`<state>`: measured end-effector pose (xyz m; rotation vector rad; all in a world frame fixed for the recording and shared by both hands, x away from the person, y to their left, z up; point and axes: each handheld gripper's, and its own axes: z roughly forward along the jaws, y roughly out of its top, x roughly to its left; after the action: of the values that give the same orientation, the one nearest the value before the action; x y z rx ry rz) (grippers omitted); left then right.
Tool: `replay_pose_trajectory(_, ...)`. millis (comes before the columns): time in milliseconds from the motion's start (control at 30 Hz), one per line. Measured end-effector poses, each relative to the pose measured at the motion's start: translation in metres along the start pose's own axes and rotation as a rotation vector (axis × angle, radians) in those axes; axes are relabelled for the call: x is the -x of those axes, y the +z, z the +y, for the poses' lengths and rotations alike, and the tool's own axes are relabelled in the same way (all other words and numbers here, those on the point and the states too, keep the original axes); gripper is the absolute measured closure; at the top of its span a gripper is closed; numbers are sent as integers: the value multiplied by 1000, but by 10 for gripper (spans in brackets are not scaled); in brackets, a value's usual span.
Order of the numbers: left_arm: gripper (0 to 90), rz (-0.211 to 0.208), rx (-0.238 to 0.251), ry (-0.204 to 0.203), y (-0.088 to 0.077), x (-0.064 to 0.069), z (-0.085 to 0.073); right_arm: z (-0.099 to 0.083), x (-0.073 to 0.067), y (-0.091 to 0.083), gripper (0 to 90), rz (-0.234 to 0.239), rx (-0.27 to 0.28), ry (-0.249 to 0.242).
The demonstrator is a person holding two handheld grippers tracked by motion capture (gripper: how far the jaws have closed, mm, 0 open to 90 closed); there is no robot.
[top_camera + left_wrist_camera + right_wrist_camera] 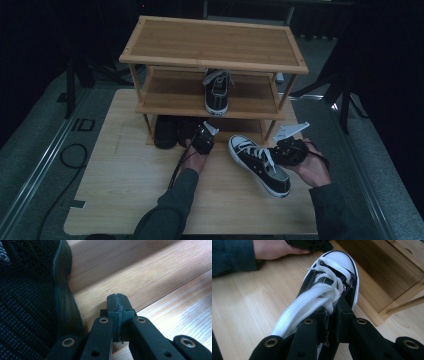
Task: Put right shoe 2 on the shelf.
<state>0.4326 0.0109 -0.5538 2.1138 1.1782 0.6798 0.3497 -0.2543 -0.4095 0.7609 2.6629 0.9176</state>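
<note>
A black canvas sneaker with white laces and toe cap (252, 160) (337, 267) is over the table in front of the rack, its toe pointing at the bottom shelf. My right gripper (280, 152) (332, 307) is shut on its upper beside the laces. A matching sneaker (216, 92) stands on the middle shelf. My left gripper (199, 134) (117, 298) is shut on nothing at the bottom shelf's front edge, just right of a black knit shoe (165, 131) (25, 302).
The bamboo shoe rack (210, 45) with three shelves stands at the back of the light wooden table (130, 185); its top shelf is bare. A sleeved left forearm (232, 255) lies on the table by the sneaker's toe. A cable (70, 155) loops on the floor at left.
</note>
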Motion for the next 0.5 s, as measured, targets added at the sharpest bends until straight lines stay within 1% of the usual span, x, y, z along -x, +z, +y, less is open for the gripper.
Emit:
replay_pose_trajectory(100, 900, 0, 0, -1, 0, 0, 0, 2, 1, -2, 814, 6, 1, -6)
replay_pose_trajectory(267, 900, 0, 1, -3, 0, 0, 0, 7, 3, -7, 814, 18, -1, -41)
replay_pose_trajectory(433, 900, 0, 0, -2, 0, 0, 0, 12, 5, -11, 814, 39, -3, -61)
replay_pose_trajectory(500, 900, 0, 0, -1, 0, 0, 0, 14, 6, -14, 814, 38, -4, -69)
